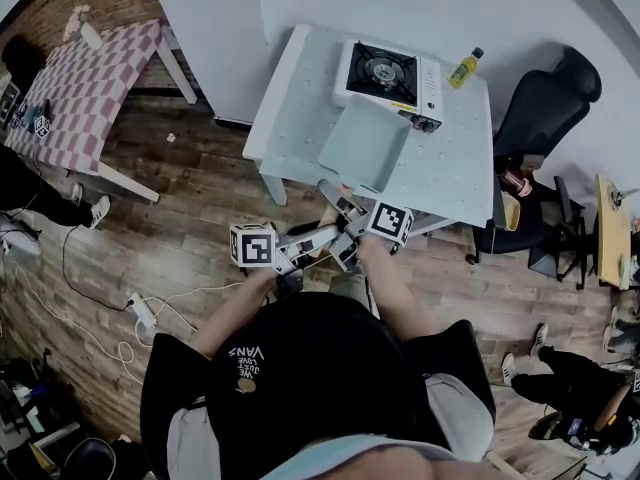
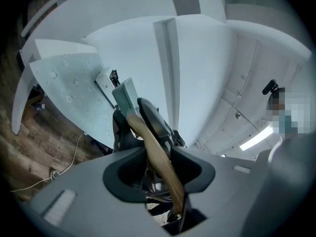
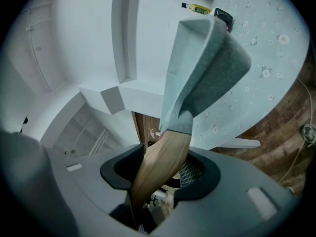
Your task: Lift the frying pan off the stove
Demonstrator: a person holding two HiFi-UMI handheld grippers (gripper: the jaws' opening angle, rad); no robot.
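cap: a black cap (image 1: 300,368) is seen at the very bottom of the head view, with both arms stretched out ahead of it
left tongs: the left tongs (image 2: 160,179) are clamped on the wooden handle (image 2: 150,142), back toward its free end
right tongs: the right tongs (image 3: 160,174) are closed on that same handle, further up, just short of where it joins the pan
frying pan: the square, pale teal frying pan (image 1: 365,146) is held out by its handle over the near half of the counter (image 1: 290,118), well apart from the stove, so yeah, it's off the burner
floor: a wood plank floor (image 1: 190,208) is seen under the counter
stove: a white single-burner stove (image 1: 388,71) is parked at the far side of the counter, black grate in full view
bottle: a yellow bottle (image 1: 464,67) is spotted just beside the stove, toward the far right corner
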